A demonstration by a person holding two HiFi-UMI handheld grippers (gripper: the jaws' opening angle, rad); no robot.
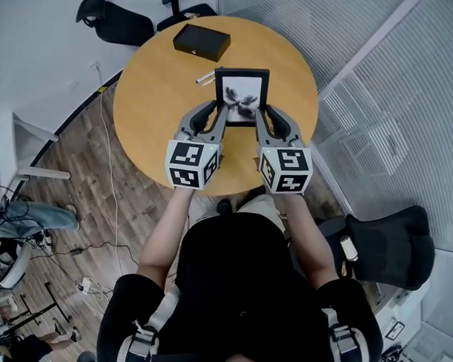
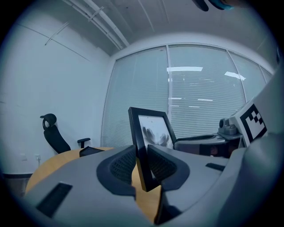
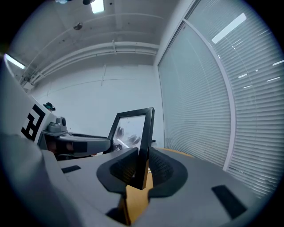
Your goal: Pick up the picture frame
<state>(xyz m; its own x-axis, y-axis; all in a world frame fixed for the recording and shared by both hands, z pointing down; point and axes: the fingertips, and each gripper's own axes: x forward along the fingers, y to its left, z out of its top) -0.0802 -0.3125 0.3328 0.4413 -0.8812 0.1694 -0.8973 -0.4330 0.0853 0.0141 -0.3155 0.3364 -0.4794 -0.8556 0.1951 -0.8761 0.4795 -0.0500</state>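
Left tongs [image 1: 218,114], right tongs [image 1: 262,118] near level, side by side, each clamping picture frame [image 1: 242,92] edge, above table [image 1: 152,85].

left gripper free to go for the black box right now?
Probably not: left gripper is shut on the picture frame, right gripper too; the black box sits farther across the table.

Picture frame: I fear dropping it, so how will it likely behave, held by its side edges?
Probably stiff: the picture frame looks flat though the left gripper and right gripper pinch only its lower side edges. Its glossy black rim may be slippery in that grip. Gripped low, it could tip forward or back.
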